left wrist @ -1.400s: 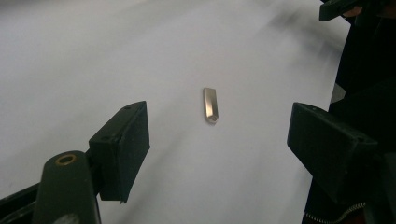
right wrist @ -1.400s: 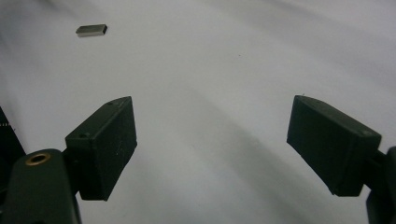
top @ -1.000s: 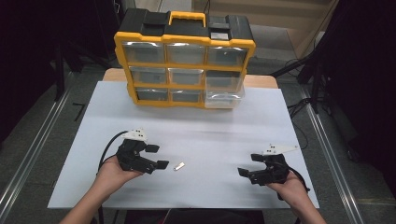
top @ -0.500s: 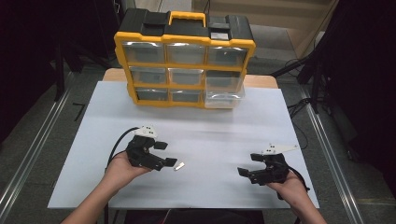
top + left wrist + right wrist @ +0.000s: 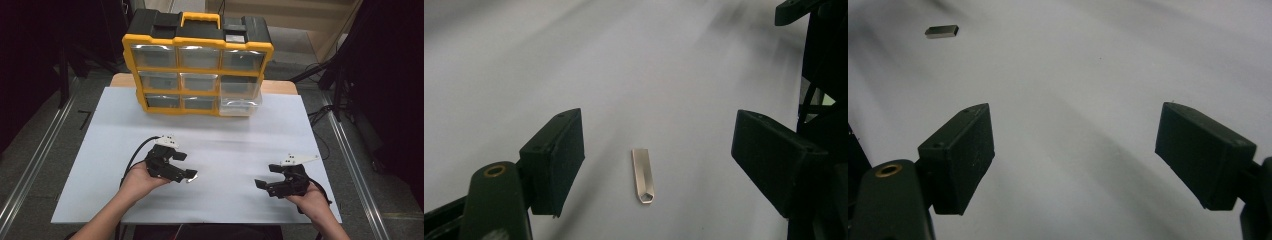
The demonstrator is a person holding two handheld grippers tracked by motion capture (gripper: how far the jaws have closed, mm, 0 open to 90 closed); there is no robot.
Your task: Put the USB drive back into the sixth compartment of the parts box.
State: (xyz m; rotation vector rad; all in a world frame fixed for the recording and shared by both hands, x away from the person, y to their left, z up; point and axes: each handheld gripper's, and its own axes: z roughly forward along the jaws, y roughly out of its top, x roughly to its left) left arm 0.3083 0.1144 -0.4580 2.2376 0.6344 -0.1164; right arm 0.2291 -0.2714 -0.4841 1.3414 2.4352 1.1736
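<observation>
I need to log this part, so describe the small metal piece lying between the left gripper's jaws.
The metal piece is a small, flat, silvery strip, seemingly brushed metal, with one square end and one tapered end that has a hole through it. It lies flat on the white table, pointing along the left gripper. The jaws stand open on either side, not touching it. Only the table touches it.

A yellow and black organiser case stands upright at the 12 o'clock edge of the white worktop, its clear-fronted drawers facing 6 o'clock. One drawer at its lower 3 o'clock corner sticks out a little.
</observation>
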